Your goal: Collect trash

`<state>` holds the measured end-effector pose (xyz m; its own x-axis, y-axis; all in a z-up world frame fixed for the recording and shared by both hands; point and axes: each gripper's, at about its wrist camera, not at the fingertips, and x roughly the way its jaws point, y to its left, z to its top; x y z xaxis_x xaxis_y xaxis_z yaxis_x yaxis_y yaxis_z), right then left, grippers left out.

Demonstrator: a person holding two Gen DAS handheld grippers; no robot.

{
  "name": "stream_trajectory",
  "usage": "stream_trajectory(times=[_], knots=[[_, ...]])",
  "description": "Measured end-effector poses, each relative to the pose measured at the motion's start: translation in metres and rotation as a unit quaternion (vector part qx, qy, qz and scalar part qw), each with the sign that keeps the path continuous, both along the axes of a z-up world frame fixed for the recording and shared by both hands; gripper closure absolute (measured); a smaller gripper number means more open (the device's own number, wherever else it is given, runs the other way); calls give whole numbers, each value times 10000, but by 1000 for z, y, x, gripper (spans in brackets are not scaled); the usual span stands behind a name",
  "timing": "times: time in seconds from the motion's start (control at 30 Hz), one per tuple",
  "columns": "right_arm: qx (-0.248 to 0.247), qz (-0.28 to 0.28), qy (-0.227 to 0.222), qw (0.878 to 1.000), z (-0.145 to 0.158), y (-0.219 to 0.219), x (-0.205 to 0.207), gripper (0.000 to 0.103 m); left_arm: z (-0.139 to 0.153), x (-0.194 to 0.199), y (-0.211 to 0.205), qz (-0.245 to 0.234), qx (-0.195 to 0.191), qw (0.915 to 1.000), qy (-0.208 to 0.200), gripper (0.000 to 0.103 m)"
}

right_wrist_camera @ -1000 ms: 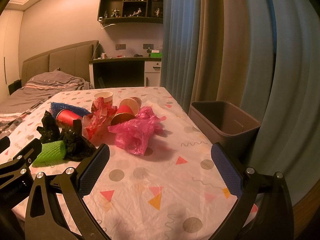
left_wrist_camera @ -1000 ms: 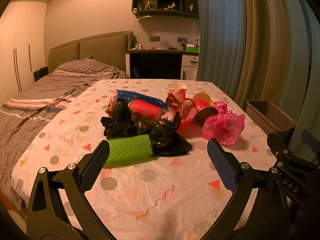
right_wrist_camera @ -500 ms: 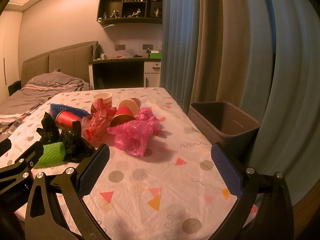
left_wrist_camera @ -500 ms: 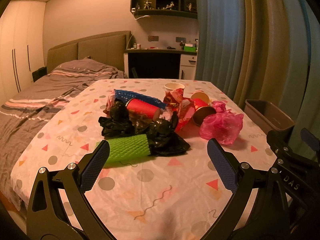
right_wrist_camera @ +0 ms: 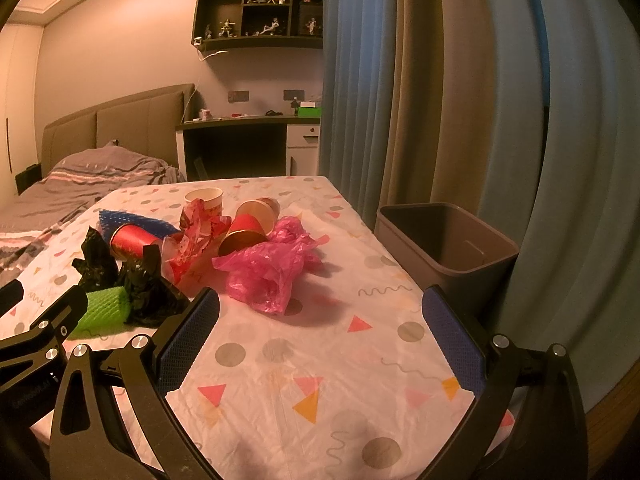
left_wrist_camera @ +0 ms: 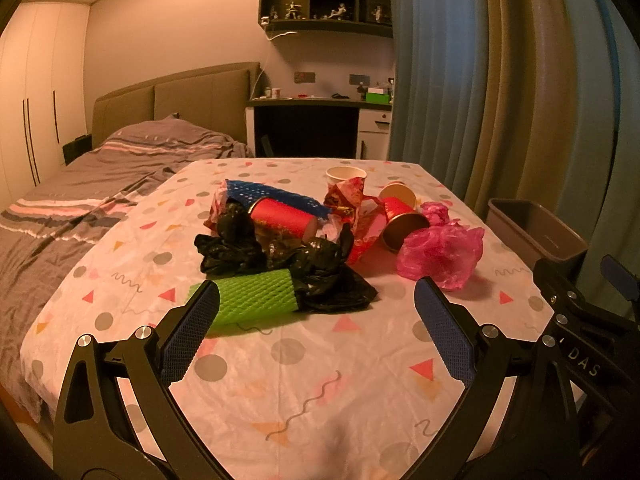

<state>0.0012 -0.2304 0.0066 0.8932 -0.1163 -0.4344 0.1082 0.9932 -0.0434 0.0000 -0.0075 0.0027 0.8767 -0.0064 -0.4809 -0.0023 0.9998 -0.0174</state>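
Little has shifted since a second ago: in the left wrist view the trash heap sits a touch lower and farther off, as both grippers have eased back slightly. That heap lies in the middle of the table, on a white cloth printed with dots, triangles and squiggles. Nearest the left gripper is a green foam net sleeve, touching a crumpled black plastic bag. Behind them lie a red tube on a blue foam net, a crumpled red wrapper, a red paper cup on its side, a second tipped cup and a white cup standing upright. A pink plastic bag lies just right of the pile, apart from the green sleeve. Off the table's right edge, beside the curtain, stands a grey bin. The left gripper's blue-padded jaws are spread wide and hold nothing; the right gripper is likewise spread wide and holding nothing. On the right gripper's black frame, seen from the left wrist, the letters "DAS" can be read; lettering on the left gripper's frame is too dim to read.
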Motion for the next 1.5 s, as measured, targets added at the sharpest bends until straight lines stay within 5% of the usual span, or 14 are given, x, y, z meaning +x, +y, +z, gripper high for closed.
stream_trajectory(times=[1.5], knots=[[27, -4, -23, 10000, 1, -1, -1, 5, 4, -6, -14, -16, -31, 10000, -19, 7]])
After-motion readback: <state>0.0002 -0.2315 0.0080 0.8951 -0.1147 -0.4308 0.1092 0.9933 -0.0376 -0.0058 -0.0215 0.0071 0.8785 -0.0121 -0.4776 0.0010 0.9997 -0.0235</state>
